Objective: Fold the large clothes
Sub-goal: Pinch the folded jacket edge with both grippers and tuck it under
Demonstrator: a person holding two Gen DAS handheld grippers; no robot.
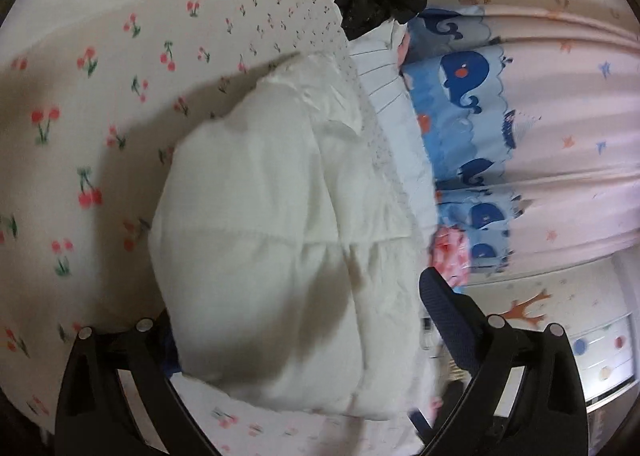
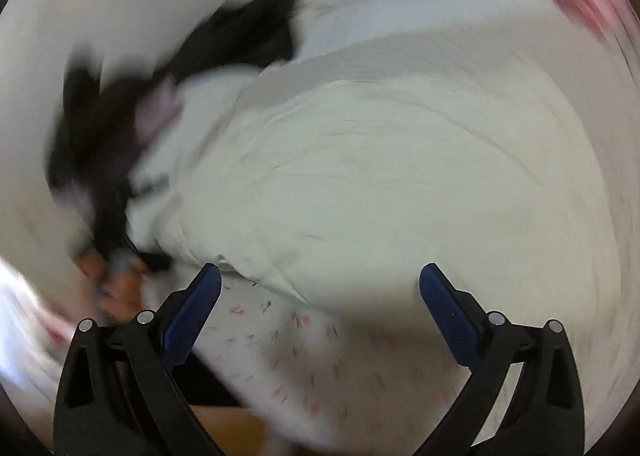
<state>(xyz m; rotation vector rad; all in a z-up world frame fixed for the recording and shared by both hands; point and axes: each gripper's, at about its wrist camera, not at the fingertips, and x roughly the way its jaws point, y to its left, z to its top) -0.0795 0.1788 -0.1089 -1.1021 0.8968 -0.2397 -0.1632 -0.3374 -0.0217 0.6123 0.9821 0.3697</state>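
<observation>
Now, your left gripper point(image 1: 296, 340) straddled white garment point(image 1: 272, 240), bundled on cherry-print sheet point(image 1: 80, 104); grip unclear, one pad hidden. Right gripper point(image 2: 320, 288) gaped wide, empty, near garment edge. Best pinch hem corners, pull flat before folding.

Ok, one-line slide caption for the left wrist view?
Open left tongs straddle a folded white garment on the cherry-print sheet.

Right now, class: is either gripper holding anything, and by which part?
Right gripper: open, holding nothing. Left gripper: spread around the folded white garment; a firm grip cannot be told.
</observation>
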